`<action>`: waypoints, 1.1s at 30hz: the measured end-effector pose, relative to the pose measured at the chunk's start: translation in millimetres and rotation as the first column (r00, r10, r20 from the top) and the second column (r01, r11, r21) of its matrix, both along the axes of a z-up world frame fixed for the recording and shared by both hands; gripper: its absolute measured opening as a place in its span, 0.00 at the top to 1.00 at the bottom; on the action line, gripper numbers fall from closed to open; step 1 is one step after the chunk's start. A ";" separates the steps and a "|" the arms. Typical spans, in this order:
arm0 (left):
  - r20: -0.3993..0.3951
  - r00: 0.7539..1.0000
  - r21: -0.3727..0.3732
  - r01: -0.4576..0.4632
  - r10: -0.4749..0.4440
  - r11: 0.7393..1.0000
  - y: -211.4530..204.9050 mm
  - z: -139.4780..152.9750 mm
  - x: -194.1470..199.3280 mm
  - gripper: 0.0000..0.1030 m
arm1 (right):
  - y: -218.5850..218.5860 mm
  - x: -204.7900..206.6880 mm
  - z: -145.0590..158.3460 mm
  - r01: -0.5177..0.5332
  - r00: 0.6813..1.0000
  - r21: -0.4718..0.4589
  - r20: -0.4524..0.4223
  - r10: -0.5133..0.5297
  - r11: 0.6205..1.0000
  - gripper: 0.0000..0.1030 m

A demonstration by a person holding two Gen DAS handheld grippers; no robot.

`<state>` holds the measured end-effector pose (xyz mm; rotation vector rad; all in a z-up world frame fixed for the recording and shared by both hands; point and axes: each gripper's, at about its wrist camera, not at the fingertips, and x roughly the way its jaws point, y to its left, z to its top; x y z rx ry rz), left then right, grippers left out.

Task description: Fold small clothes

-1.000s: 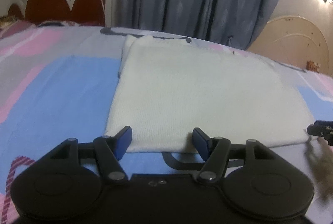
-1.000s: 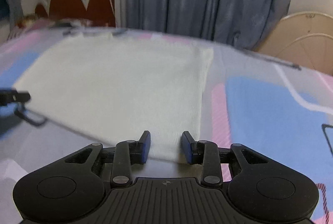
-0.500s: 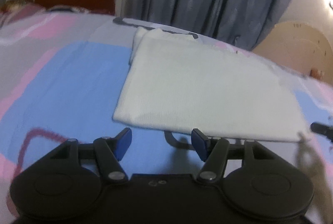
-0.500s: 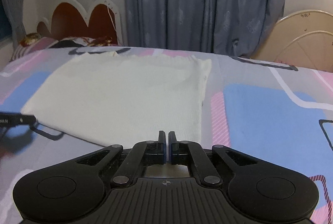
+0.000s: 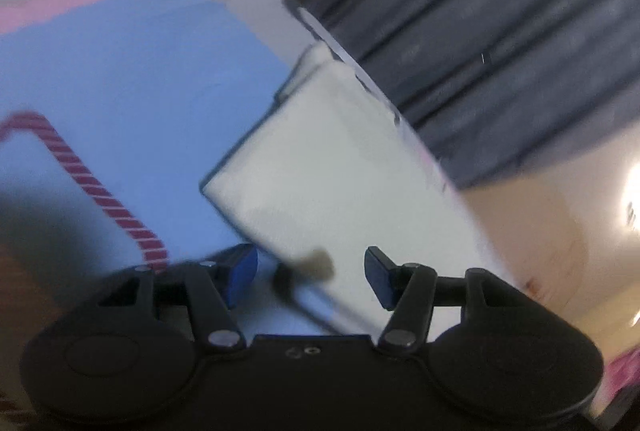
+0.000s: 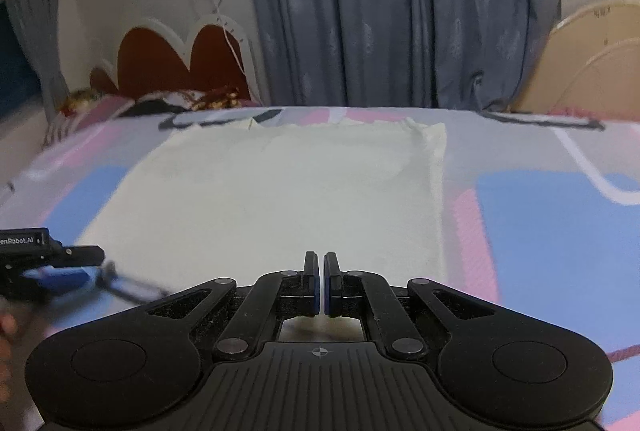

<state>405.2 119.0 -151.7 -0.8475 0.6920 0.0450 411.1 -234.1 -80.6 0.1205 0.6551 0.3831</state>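
Curtains (image 6: 400,11) hang grey-blue beyond the bedspread (image 6: 560,231), a red scalloped headboard (image 6: 180,59) far left. Cream garment (image 6: 280,191) lies flat mid-bed. Right gripper (image 6: 321,281) sits at its near hem, fingers pinched together on the cloth. Left gripper (image 5: 310,273) is rolled sideways at the near-left corner, jaws closing, half-wide, with cloth between, ungripped.

blurred tilted view — white garment (image 5: 340,171), patterned bedsheet (image 5: 132,71)

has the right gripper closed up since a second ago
Yes. The right gripper has shut on the near edge of the cream garment, which lies on the bedspread.
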 end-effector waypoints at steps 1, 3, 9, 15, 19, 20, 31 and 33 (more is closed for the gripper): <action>0.007 1.000 -0.015 -0.020 0.020 1.000 1.0 -2.0 4.9 0.45 | 2.7 6.3 0.4 0.000 1.000 0.020 -0.002 0.000 1.000 0.99; 0.030 0.998 -0.031 -0.046 0.047 0.998 -0.8 -6.3 11.8 0.45 | 10.0 19.8 0.7 -0.010 1.000 0.055 -0.005 0.010 0.998 0.99; 0.098 0.986 -0.074 -0.126 0.133 0.989 -8.0 -17.6 28.3 0.48 | 37.6 57.7 -6.2 -0.054 0.998 0.103 -0.009 0.055 0.993 0.99; 0.100 0.981 -0.106 -0.153 0.164 0.983 -6.8 -20.4 39.4 0.59 | 46.6 85.2 -14.4 -0.058 0.998 0.134 -0.016 0.061 0.989 0.99; 0.073 0.982 -0.105 -0.167 0.175 0.980 -0.2 -22.0 42.5 0.72 | 51.6 97.0 -17.4 -0.065 0.998 0.137 -0.012 0.067 0.988 0.99; 0.073 0.981 -0.116 -0.169 0.178 0.979 0.7 -23.0 41.7 0.73 | 52.8 99.1 -17.7 -0.068 0.997 0.138 -0.012 0.071 0.988 0.99; 0.118 0.969 -0.123 -0.202 0.216 0.972 0.5 -29.2 40.8 0.78 | 63.8 107.4 -31.1 -0.086 0.996 0.129 -0.026 0.090 0.988 0.99; 0.089 0.972 -0.088 -0.209 0.216 0.974 0.9 -27.4 40.4 0.94 | 66.6 110.5 -38.8 -0.088 0.995 0.101 -0.041 0.092 0.991 0.99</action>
